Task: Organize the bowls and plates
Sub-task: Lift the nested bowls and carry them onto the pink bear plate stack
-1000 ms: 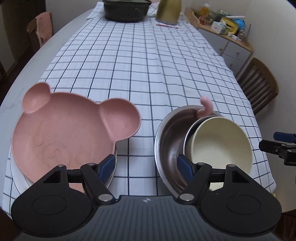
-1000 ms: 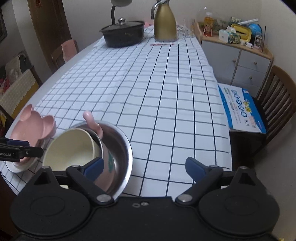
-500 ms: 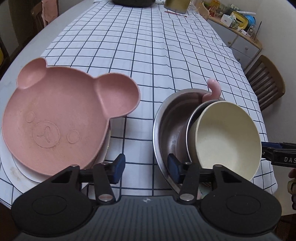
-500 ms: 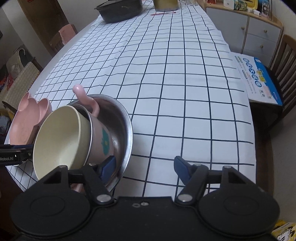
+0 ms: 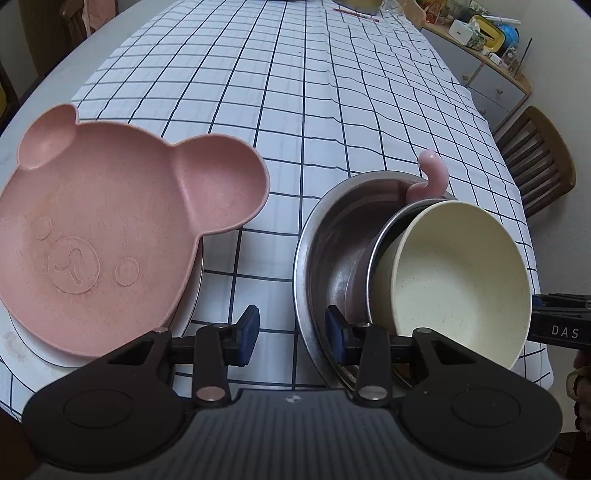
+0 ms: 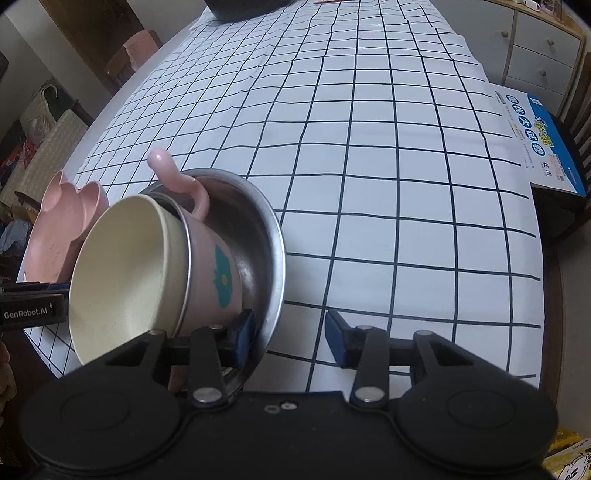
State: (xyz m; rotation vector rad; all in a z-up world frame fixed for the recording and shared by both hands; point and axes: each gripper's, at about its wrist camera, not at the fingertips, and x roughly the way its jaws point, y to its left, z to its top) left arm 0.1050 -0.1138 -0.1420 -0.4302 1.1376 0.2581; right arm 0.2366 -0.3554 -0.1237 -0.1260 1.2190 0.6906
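Observation:
A steel bowl (image 5: pixel 332 240) (image 6: pixel 258 229) stands near the table's front edge. A pink mug (image 5: pixel 432 173) (image 6: pixel 214 273) lies tilted in it, with a cream bowl (image 5: pixel 454 280) (image 6: pixel 125 266) nested in the mug. My left gripper (image 5: pixel 291 334) straddles the steel bowl's left rim, one finger inside and one outside. Its jaws are closing and the pads stand apart from the rim. My right gripper (image 6: pixel 291 332) straddles the opposite rim the same way, also closing without touching. A pink bear-shaped plate (image 5: pixel 110 229) (image 6: pixel 62 229) rests on a white plate (image 5: pixel 33 350) to the left.
A black-and-white checked cloth (image 5: pixel 295 92) covers the long table. A dark pot (image 6: pixel 240 7) sits at the far end. A wooden chair (image 5: pixel 535 158) and a cabinet (image 5: pixel 491 81) stand to the right, with a blue-and-white package (image 6: pixel 535 136) on a chair.
Both grippers have sunk toward the steel bowl and tipped further downward. Their jaws have narrowed from wide apart to a close straddle of its two rims.

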